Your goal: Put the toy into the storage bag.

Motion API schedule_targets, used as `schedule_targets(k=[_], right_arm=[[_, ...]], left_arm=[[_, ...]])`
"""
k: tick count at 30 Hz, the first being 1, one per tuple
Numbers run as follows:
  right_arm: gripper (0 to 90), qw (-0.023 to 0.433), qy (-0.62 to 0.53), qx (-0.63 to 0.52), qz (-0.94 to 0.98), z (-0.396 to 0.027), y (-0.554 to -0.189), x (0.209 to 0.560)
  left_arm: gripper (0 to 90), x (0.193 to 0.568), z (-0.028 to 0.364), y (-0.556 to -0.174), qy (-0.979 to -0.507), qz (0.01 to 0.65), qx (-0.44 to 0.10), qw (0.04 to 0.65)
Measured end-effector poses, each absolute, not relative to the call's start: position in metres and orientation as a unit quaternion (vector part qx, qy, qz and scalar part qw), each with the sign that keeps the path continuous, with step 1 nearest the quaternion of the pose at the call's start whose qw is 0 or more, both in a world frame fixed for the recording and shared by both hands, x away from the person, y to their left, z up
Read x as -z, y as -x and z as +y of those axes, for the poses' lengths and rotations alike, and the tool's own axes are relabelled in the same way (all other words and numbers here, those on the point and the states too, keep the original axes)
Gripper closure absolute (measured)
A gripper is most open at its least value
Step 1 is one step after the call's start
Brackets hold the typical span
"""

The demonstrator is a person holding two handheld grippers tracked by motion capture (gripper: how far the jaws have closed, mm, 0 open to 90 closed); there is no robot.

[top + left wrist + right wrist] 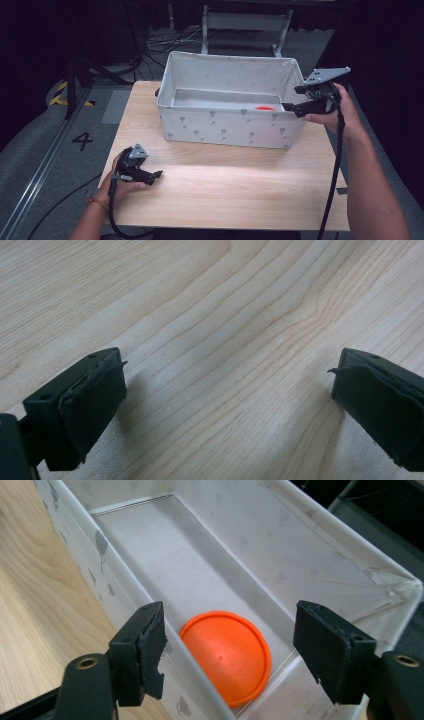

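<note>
A round orange disc point(227, 655) lies flat on the floor of a white fabric box point(320, 545), near its right end; in the high view only a sliver of the disc point(264, 107) peeks over the front wall of the box point(230, 127). My right gripper point(230, 650) hovers above that end with its jaws apart and nothing between them; in the high view the right gripper point(289, 106) sits at the box's right rim. My left gripper point(157, 174) rests low over the wooden table point(225, 185) at the front left, and the left gripper point(227, 390) is open and empty.
The box takes up the far half of the table. Cables trail from both grippers over the front edge. Beyond the table are dark floor, a tangle of cables point(170, 42) and a metal frame point(245, 22).
</note>
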State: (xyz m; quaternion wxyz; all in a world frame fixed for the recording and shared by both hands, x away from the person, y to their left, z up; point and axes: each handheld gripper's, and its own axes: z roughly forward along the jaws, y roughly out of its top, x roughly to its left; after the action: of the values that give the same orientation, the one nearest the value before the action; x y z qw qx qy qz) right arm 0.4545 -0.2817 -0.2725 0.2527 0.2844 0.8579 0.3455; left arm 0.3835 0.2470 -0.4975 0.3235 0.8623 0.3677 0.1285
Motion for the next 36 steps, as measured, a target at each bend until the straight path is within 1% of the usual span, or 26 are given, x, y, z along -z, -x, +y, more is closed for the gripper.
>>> schedule_targets(k=[2,5,7,11,18,23,27,33,36], right_arm=[[25.7,0.265,-0.292,-0.346,0.851,-0.283,-0.448,0.273],[24.0,0.277,-0.299,-0.351,0.843,-0.285,-0.439,0.275],[24.9,0.282,-0.300,-0.348,0.842,-0.285,-0.434,0.276],[24.3,0.276,-0.302,-0.352,0.841,-0.287,-0.423,0.280],[21.3,0.309,-0.302,-0.346,0.833,-0.290,-0.401,0.290],[20.2,0.313,-0.307,-0.349,0.829,-0.296,-0.387,0.298],[19.3,0.327,-0.305,-0.347,0.824,-0.301,-0.376,0.305],[18.7,0.329,-0.307,-0.352,0.821,-0.308,-0.363,0.315],[18.1,0.340,-0.308,-0.343,0.820,-0.309,-0.356,0.321]], left_arm=[[1.4,0.497,0.247,-0.383,-0.862,0.368,-0.128,0.324],[1.4,0.497,0.247,-0.383,-0.862,0.368,-0.128,0.324],[1.4,0.498,0.247,-0.383,-0.862,0.368,-0.128,0.324],[1.4,0.497,0.247,-0.383,-0.862,0.368,-0.128,0.324],[1.4,0.497,0.247,-0.383,-0.862,0.368,-0.128,0.324],[1.4,0.497,0.247,-0.383,-0.862,0.368,-0.128,0.324],[1.4,0.498,0.247,-0.383,-0.861,0.371,-0.127,0.325],[1.4,0.498,0.247,-0.383,-0.861,0.369,-0.129,0.324],[1.4,0.498,0.247,-0.383,-0.861,0.369,-0.129,0.325]])
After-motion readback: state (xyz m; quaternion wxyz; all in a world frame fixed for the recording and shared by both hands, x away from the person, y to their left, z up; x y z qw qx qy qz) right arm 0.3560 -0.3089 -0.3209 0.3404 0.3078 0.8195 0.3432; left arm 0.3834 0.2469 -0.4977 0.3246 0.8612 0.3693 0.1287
